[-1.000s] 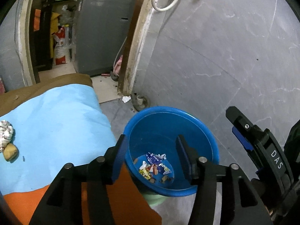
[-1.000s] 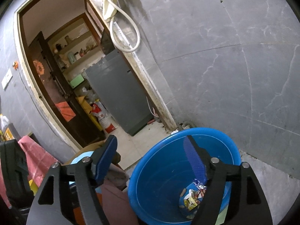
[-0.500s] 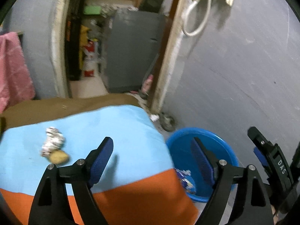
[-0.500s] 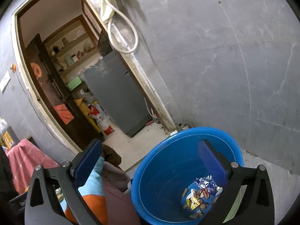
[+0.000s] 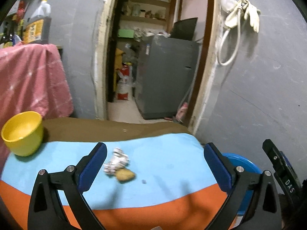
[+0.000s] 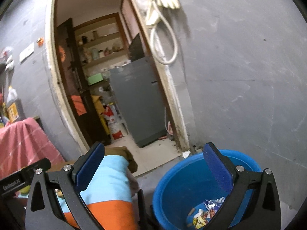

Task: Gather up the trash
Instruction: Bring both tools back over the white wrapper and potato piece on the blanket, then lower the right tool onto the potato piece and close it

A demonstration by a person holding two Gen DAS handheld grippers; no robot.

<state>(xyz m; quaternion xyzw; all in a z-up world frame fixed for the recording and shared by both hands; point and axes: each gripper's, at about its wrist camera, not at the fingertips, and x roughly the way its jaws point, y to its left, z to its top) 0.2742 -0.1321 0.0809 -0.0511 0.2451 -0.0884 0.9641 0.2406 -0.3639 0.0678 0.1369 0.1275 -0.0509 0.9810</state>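
Observation:
In the left wrist view a crumpled white wrapper (image 5: pixel 116 162) and a small tan lump (image 5: pixel 125 175) lie together on the light-blue part of a cloth-covered table (image 5: pixel 168 164). My left gripper (image 5: pixel 155 165) is open and empty above the table, the two pieces just inside its left finger. The blue bin (image 6: pixel 184 180) stands on the floor right of the table, with colourful wrappers (image 6: pixel 203 212) at its bottom; its rim also shows in the left wrist view (image 5: pixel 243 163). My right gripper (image 6: pixel 154 169) is open and empty, above the bin's left rim.
A yellow bowl (image 5: pixel 22 133) stands at the table's far left corner. A pink cloth (image 5: pixel 28 84) hangs behind it, under a bottle (image 5: pixel 37 28). A doorway (image 5: pixel 153 57) opens onto a grey cabinet (image 5: pixel 165 76). A grey wall (image 6: pixel 249 76) stands behind the bin.
My left gripper has swung left from over the bin to over the table and opened wider. My right gripper has opened wider and drawn back a little from the bin.

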